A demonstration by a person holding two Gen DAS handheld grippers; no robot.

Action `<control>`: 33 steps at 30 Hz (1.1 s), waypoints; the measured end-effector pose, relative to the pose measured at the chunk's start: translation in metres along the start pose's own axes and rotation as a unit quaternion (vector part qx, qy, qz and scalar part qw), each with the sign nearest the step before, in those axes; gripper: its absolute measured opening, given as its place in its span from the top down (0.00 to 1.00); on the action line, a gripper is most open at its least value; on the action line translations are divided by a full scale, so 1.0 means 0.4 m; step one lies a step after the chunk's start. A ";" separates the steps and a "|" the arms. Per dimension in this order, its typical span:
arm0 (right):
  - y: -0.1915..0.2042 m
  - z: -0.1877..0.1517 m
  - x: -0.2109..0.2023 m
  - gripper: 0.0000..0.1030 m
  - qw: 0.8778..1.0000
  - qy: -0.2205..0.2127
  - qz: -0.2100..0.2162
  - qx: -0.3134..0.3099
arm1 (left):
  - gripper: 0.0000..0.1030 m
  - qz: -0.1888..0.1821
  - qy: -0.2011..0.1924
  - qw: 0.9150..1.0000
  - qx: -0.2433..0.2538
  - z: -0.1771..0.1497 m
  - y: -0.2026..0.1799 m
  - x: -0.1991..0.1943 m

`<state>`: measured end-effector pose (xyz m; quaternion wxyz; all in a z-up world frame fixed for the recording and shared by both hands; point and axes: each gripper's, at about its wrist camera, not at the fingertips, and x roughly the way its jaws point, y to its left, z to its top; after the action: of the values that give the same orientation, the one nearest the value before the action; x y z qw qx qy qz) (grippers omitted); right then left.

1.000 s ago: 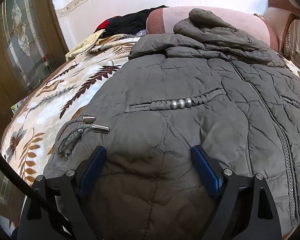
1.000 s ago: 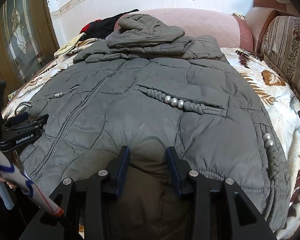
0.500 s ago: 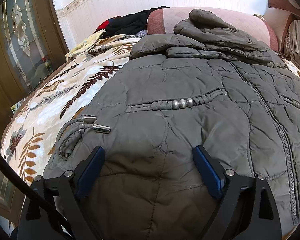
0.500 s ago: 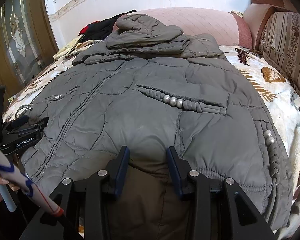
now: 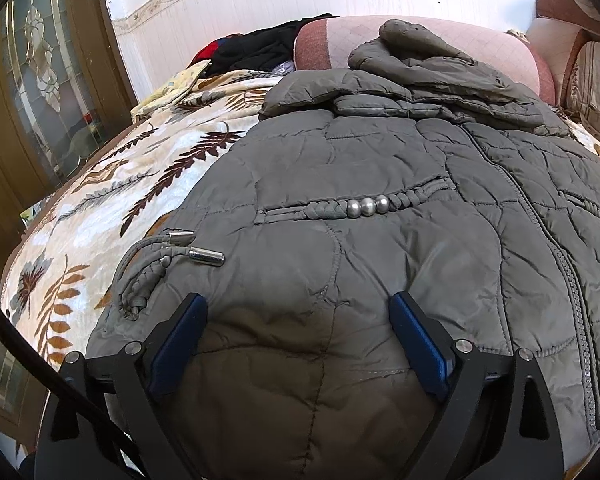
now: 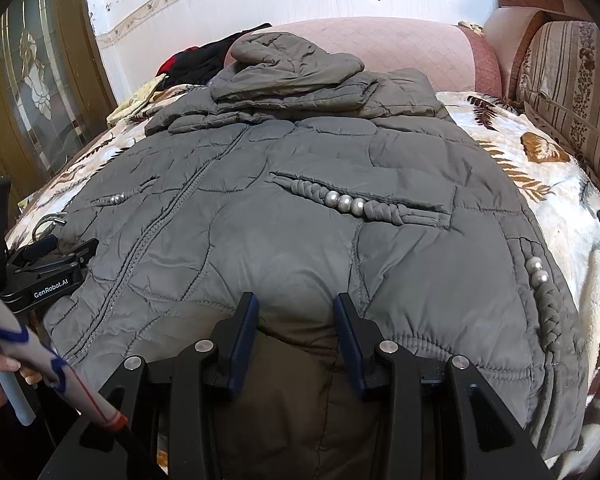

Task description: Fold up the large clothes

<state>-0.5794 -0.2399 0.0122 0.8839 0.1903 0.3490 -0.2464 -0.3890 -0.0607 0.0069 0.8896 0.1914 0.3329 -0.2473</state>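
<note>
A large grey quilted hooded jacket (image 5: 380, 168) lies front up on the bed, hood at the far end; it also fills the right wrist view (image 6: 300, 208). My left gripper (image 5: 298, 310) is wide open over the jacket's bottom hem at its left corner, beside a drawcord with metal tips (image 5: 206, 257). My right gripper (image 6: 296, 306) is open with a narrower gap, its fingers resting on the hem right of the zipper (image 6: 148, 240). The left gripper also shows in the right wrist view (image 6: 72, 246) at the jacket's left edge.
A leaf-patterned blanket (image 5: 112, 200) covers the bed. A pink bolster (image 6: 380, 48) and dark clothes (image 5: 260, 50) lie at the far end. A striped cushion (image 6: 572, 92) stands at the right. A wooden glass door (image 5: 40, 80) is at the left.
Both grippers have stayed over the hem with only slight drift. The jacket has not moved.
</note>
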 end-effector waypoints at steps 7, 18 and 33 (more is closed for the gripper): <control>0.000 0.004 -0.014 0.54 1.000 0.002 -0.001 -0.004 | 0.09 -0.012 0.001 1.000 -0.001 0.002 0.013 -0.005; -0.149 0.064 -0.141 0.34 0.991 -0.084 -0.073 0.075 | 0.09 0.030 0.007 0.995 -0.092 0.038 0.183 0.004; -0.274 0.054 -0.123 0.33 0.981 -0.052 -0.090 0.163 | 0.08 0.018 0.050 0.988 -0.142 0.019 0.214 0.072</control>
<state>-0.6616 -0.3245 0.0441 0.8323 0.2868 0.2733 -0.3877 -0.3177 -0.0047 0.0077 0.8943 0.0811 0.4055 -0.1711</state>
